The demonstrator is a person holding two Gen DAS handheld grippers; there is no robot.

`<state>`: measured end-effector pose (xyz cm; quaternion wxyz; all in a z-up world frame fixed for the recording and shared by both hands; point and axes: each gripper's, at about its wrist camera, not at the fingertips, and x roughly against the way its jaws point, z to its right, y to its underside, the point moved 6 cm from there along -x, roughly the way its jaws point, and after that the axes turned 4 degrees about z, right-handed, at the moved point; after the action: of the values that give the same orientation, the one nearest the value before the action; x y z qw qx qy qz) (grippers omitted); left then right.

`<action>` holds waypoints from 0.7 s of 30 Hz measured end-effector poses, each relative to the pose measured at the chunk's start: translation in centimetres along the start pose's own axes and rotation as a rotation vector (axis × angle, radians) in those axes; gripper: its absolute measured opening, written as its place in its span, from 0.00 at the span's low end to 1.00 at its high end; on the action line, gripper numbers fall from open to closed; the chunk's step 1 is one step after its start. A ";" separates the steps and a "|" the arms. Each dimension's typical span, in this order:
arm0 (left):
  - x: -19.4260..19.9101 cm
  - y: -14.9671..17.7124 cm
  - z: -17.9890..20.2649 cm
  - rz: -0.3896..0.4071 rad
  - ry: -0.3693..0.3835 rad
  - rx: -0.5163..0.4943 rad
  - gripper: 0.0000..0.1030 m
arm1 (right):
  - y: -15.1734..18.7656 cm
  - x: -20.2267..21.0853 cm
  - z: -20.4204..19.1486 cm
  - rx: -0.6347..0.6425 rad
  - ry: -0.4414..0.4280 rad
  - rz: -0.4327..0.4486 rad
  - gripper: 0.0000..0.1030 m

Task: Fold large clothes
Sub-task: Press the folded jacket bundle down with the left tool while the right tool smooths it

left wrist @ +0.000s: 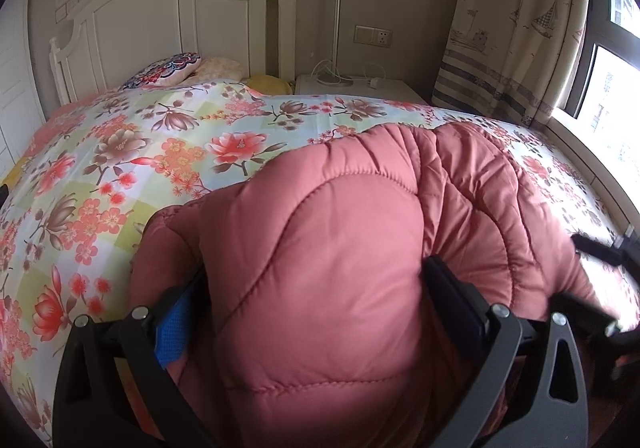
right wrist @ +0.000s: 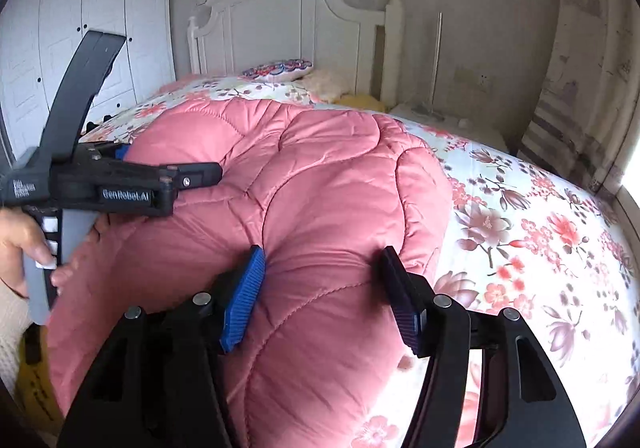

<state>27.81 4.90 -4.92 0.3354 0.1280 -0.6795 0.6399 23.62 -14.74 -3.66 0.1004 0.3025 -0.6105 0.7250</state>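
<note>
A pink quilted padded coat (left wrist: 340, 248) lies bunched on the floral bedsheet (left wrist: 120, 168). My left gripper (left wrist: 316, 288) has its jaws wide apart with a thick fold of the coat bulging between them. My right gripper (right wrist: 320, 284) is the same, its blue pad (right wrist: 242, 304) and dark finger pressing a fold of the coat (right wrist: 312, 188). The left gripper (right wrist: 120, 184) shows in the right wrist view at the coat's left side, held by a hand (right wrist: 24, 248). The right gripper's black body (left wrist: 600, 288) shows at the right edge of the left wrist view.
A white headboard (left wrist: 172, 8) and pillows (left wrist: 168, 70) stand at the far end of the bed. A white nightstand (left wrist: 352, 86) with a lamp pole sits beside it. A curtain (left wrist: 512, 28) and window are at right. A white wardrobe (right wrist: 80, 28) is at left.
</note>
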 end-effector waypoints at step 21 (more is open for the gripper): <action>0.1 0.1 -0.1 0.006 -0.007 -0.002 0.98 | -8.1 -9.6 4.7 -0.039 0.069 -0.143 0.57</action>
<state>27.68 4.99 -4.99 0.3314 0.1279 -0.6815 0.6398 36.90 -15.10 -2.01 0.1787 0.3184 -0.5973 0.7141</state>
